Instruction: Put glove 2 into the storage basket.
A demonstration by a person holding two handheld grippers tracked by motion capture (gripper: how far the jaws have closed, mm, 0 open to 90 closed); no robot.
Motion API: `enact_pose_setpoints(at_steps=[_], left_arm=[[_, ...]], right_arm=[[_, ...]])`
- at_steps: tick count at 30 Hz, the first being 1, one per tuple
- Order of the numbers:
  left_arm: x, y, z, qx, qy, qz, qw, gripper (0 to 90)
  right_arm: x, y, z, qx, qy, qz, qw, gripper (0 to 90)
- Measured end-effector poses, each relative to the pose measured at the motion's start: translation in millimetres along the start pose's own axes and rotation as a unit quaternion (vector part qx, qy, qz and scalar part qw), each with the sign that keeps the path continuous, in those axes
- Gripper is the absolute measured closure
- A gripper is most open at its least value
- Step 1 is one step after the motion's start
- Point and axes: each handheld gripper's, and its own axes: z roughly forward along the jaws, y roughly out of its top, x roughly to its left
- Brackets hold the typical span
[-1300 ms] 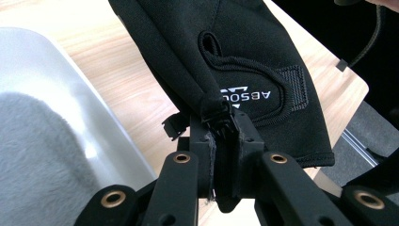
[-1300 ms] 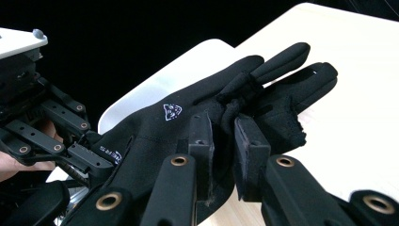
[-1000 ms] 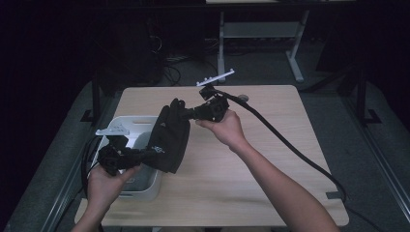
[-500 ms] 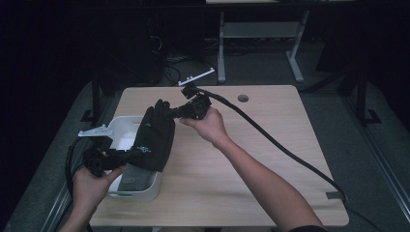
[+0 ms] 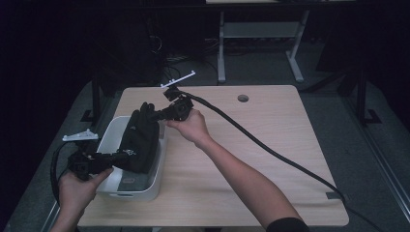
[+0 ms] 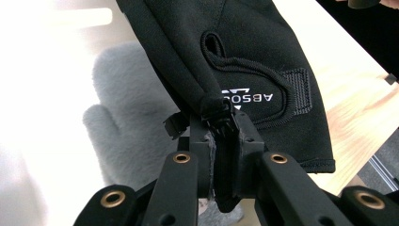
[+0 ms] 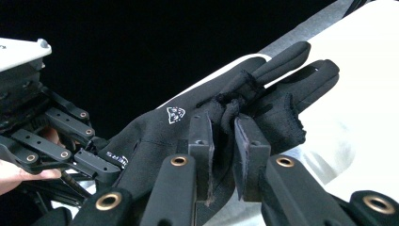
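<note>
A black glove (image 5: pixel 140 140) hangs stretched between my two grippers, over the white bin (image 5: pixel 130 189) at the table's left. My left gripper (image 5: pixel 121 155) is shut on its cuff edge, with the fabric bunched between the jaws (image 6: pixel 221 125) under the white logo. My right gripper (image 5: pixel 151 115) is shut on the finger end, pinching folded fabric (image 7: pixel 223 120). The right gripper view also has the left gripper (image 7: pixel 94 165) at the glove's (image 7: pixel 155 132) far end. A grey fleecy glove (image 6: pixel 127 117) lies in the bin below.
The wooden table (image 5: pixel 270 116) stretches to the right of the bin, with a round hole (image 5: pixel 243 98) near its far edge. A thick black cable (image 5: pixel 270 151) trails from my right gripper across the table to the front right corner. Dark floor surrounds the table.
Both hands have carried the black glove leftward, from above the tabletop to above the white bin. Both grips have held.
</note>
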Motion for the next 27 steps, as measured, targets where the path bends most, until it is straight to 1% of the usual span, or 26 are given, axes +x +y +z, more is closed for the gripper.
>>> enact_pose_setpoints(at_steps=[4,11,12,14,15,20,24,27], left_arm=[[2.6,-1.6,-0.7,0.002,0.002,-0.002,1.0000,81.5],[6.6,-6.7,-0.5,0.006,0.006,-0.008,0.9999,81.5],[7.1,-7.6,-0.1,0.008,0.007,-0.008,0.9999,81.4],[8.4,-10.0,0.5,0.010,0.008,-0.008,0.9999,81.5],[9.5,-11.1,0.6,0.012,0.009,-0.009,0.9999,81.4],[15.2,-16.1,1.7,0.017,0.011,-0.016,0.9997,81.4],[18.4,-20.6,3.6,0.021,0.011,-0.022,0.9995,81.4],[21.2,-24.0,4.1,0.029,0.011,-0.023,0.9993,81.3]], right_arm=[[-4.6,-2.3,6.3,0.004,0.003,0.005,1.0000,79.0],[-9.7,-6.6,17.8,-0.001,0.009,0.015,0.9998,79.0],[-10.7,-7.7,19.3,0.000,0.009,0.012,0.9999,79.0],[-10.8,-9.3,22.7,-0.001,0.012,0.016,0.9998,79.0],[-11.5,-10.2,24.4,-0.001,0.012,0.014,0.9998,79.0],[-13.4,-14.3,32.6,-0.004,0.016,0.019,0.9997,78.9],[-17.0,-19.2,41.2,0.001,0.017,0.022,0.9996,78.9],[-18.7,-23.3,47.5,0.008,0.016,0.028,0.9994,78.9]])
